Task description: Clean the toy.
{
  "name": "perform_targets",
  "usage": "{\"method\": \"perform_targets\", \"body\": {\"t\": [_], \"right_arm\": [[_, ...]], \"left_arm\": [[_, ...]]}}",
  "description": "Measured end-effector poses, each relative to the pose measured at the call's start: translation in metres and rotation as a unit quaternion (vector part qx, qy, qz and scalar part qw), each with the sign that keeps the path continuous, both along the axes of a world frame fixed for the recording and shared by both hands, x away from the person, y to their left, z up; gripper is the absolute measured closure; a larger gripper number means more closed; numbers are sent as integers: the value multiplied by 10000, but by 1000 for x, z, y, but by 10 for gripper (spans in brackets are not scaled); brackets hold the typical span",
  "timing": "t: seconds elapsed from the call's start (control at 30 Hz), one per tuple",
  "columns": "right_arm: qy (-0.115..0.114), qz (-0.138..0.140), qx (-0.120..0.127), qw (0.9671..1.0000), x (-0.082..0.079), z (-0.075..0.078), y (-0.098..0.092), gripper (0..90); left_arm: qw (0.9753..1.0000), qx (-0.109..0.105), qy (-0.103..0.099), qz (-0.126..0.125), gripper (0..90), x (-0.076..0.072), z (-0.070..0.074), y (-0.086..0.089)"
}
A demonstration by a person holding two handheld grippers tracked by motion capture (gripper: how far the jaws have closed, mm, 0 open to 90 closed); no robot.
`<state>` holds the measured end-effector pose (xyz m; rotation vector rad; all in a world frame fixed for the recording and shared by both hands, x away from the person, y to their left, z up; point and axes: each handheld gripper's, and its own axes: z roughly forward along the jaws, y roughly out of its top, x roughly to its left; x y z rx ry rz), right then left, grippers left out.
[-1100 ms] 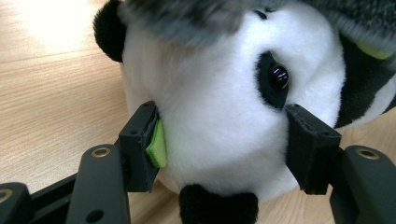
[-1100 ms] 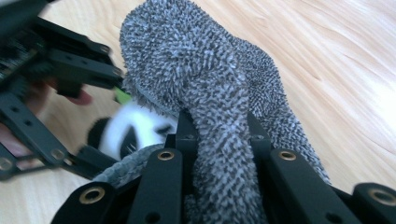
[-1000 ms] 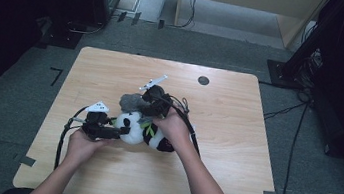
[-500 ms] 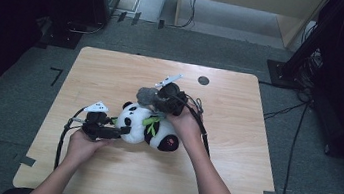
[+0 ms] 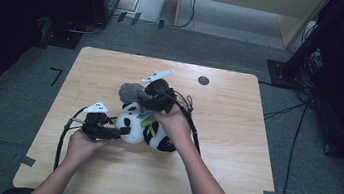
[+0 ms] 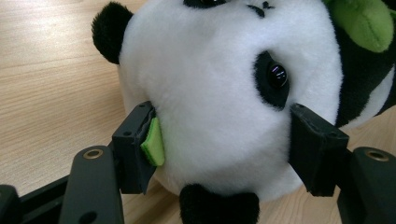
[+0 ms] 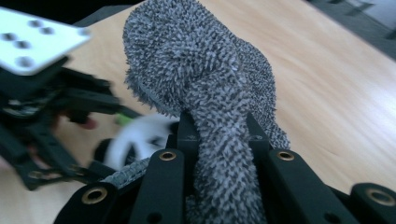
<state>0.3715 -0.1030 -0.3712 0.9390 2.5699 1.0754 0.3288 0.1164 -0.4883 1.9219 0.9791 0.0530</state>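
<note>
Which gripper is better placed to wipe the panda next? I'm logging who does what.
The right gripper, probably: it is shut on the grey cloth, just above the panda. The left gripper is pressed against the panda's head, steadying it.

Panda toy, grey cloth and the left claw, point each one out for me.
panda toy (image 6: pixel 210 107): left gripper view, on its white face.
grey cloth (image 7: pixel 196 70): right gripper view, on the bunched top above the jaws.
left claw (image 5: pixel 122 131): high view, between its fingertips at the panda's head.
</note>
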Motion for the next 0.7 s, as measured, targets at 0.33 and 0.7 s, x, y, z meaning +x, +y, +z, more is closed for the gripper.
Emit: {"method": "perform_targets", "body": {"t": [0.33,0.7], "right_arm": [[100,393,-323,9987,-8,-33,28,758],[266,-147,-308,9991,11,-38,-11,761]], "left_arm": [[10000,-12,55,23,340,1,-1,0],[10000,-33,42,38,347,1,-1,0]]}}
